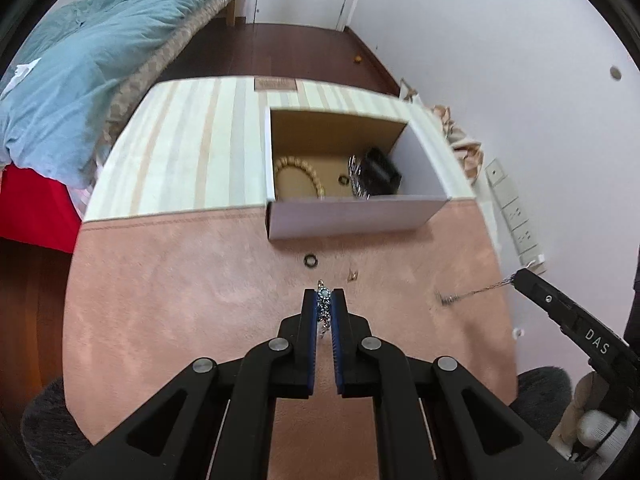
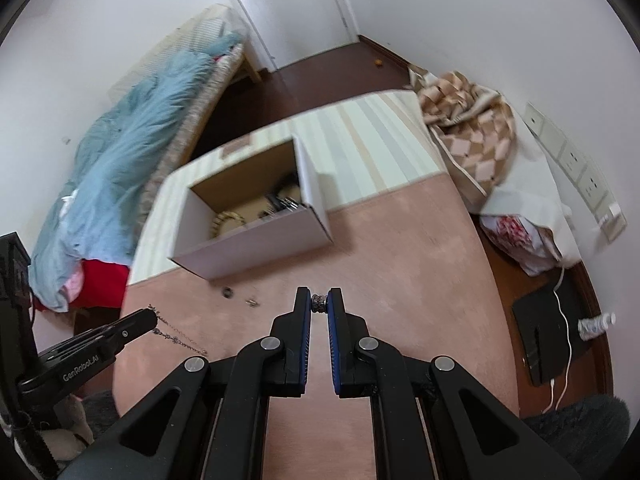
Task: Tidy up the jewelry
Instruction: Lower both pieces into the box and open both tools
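My left gripper [image 1: 324, 295] is shut on a silver chain with blue stones [image 1: 323, 305]; the chain [image 2: 176, 334] hangs from its tips down to the pink rug in the right wrist view. My right gripper [image 2: 319, 299] is shut on the end of a thin chain [image 2: 319, 303]; this chain [image 1: 472, 291] trails to the rug in the left wrist view. An open white cardboard box [image 1: 356, 216] stands ahead, holding a beaded bracelet [image 1: 298, 174], a small ring [image 1: 343, 179] and dark items [image 1: 378, 174]. A dark ring [image 1: 310, 260] and a small earring [image 1: 353, 276] lie on the rug before the box.
The pink rug [image 1: 180, 300] meets a striped mat [image 1: 192, 144]. A bed with a blue duvet [image 1: 68, 80] is on the left. A checked blanket [image 2: 472, 128], wall outlets [image 1: 516, 212], a black device with a white cable [image 2: 548, 336] and a small bottle [image 2: 596, 324] are on the right.
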`<state>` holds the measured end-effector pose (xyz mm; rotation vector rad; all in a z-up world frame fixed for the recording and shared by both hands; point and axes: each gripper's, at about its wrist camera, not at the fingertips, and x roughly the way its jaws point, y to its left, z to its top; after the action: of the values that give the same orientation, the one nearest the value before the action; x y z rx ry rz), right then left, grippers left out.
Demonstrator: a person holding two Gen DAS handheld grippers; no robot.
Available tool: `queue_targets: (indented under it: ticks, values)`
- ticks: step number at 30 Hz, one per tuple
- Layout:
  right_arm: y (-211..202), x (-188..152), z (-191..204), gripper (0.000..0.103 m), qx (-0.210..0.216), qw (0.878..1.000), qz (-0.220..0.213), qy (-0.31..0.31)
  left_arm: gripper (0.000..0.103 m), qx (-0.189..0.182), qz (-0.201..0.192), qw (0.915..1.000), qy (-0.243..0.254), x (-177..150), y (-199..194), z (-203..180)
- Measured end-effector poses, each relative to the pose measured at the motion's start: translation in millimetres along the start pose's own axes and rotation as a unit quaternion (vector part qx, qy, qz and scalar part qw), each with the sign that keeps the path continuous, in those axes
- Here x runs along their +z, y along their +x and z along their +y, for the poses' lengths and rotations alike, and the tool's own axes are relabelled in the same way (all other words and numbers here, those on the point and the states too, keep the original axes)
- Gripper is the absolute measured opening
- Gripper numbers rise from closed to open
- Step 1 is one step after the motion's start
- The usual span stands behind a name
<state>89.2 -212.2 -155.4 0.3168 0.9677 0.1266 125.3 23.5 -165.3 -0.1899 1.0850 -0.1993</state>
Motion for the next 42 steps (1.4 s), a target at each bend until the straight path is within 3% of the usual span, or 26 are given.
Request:
queue_targets:
  ticks: [10, 16, 21, 29, 33, 38, 40, 41, 42]
  values:
    - [-38.9, 56.8, 50.7, 0.009, 0.063, 0.996, -0.025, -0.051, 0.004, -0.042, -0.048, 0.9979, 0.007, 48.1, -54.2, -7.2]
    - [-25.9, 108.1, 83.3, 0.009, 0.076, 0.993, -0.021, -0.084, 0.004, -0.047, -0.064, 0.9968, 0.012, 94.5, -55.3, -7.7]
    - [18.5, 142.9, 95.4, 0.009, 0.072, 0.993, 0.018, -0.09, 0.004, -0.061, -0.039, 0.9974, 0.001, 127.1, -26.4, 0.0]
    - [89.7, 169.9, 101.9, 0.009, 0.063, 0.99, 0.086, -0.091, 0.006, -0.057, 0.024, 0.998, -0.012, 147.9, 32.0, 12.1]
    - [127.8, 175.7, 105.8, 0.009, 0.069, 0.984, 0.141, -0.09, 0.007, -0.022, 0.068, 0.996, -0.054, 152.6, 57.9, 28.1]
    - [158.2, 174.5, 101.6, 0.014, 0.05, 0.979, 0.181, -0.077, 0.009, 0.012, 0.07, 0.9954, -0.064, 152.5, 64.6, 39.7]
    - [159.3, 173.0, 97.4, 0.031, 0.039, 0.98, 0.177, -0.077, 0.021, 0.032, 0.068, 0.9954, -0.059, 151.8, 63.7, 41.5]
    - [159.1, 172.4, 94.1, 0.047, 0.036, 0.981, 0.175, -0.074, 0.042, 0.042, 0.065, 0.9955, -0.055, 151.1, 62.6, 42.3]
    - [158.6, 172.2, 92.2, 0.057, 0.033, 0.982, 0.172, -0.073, 0.066, 0.055, 0.059, 0.9953, -0.054, 150.0, 60.7, 43.2]
